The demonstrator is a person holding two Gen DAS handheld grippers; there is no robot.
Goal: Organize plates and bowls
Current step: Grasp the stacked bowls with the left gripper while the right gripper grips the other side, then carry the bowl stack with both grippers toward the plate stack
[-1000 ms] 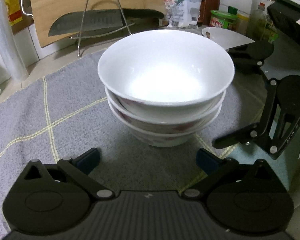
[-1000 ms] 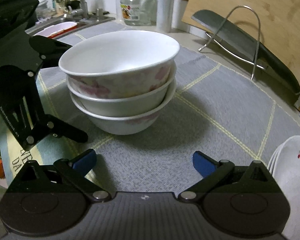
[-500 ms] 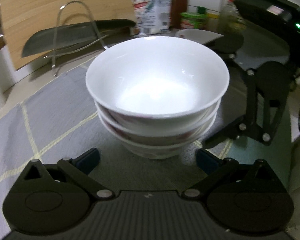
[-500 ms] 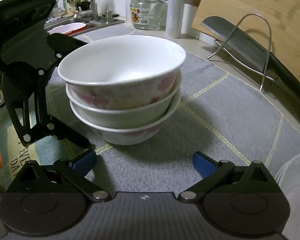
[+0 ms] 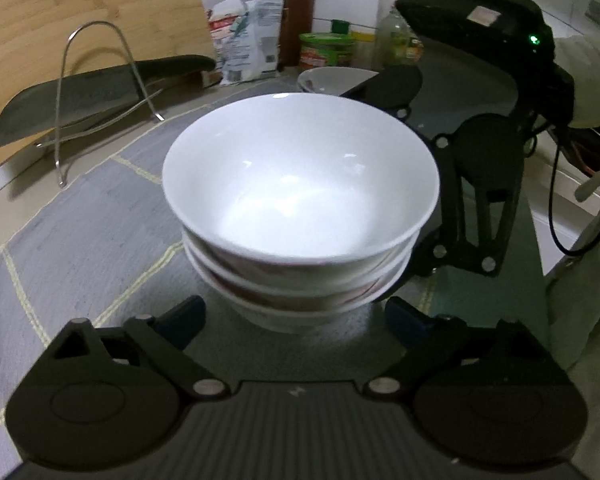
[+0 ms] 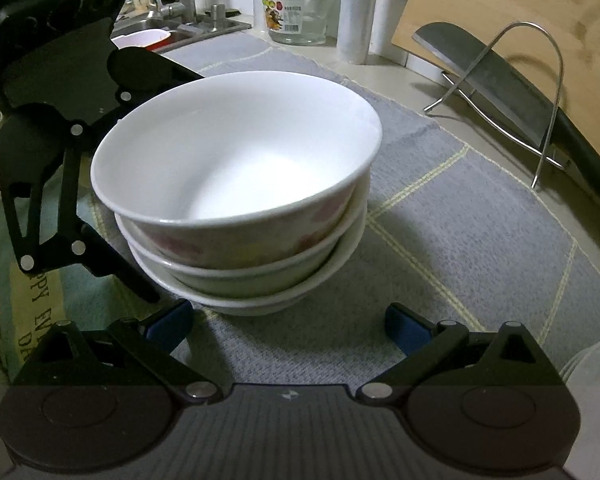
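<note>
Stack of three white bowls (image 5: 300,216), nested, floral print on the outer walls, standing on a grey checked mat (image 6: 480,232) on the surface. Left tool (image 5: 296,316): blue-tipped fingers apart and closing, the foot of the stack between and just ahead of them, pads not pressing on it. Right tool (image 6: 288,322): fingers apart, nothing gripped, stack just ahead. Each tool appears in the other's view, flanking the stack. Cleaver (image 6: 500,80) on a wire rack (image 6: 540,92) before a wooden board (image 5: 80,12). Plates (image 6: 596,368) at lower right of the right view.
</note>
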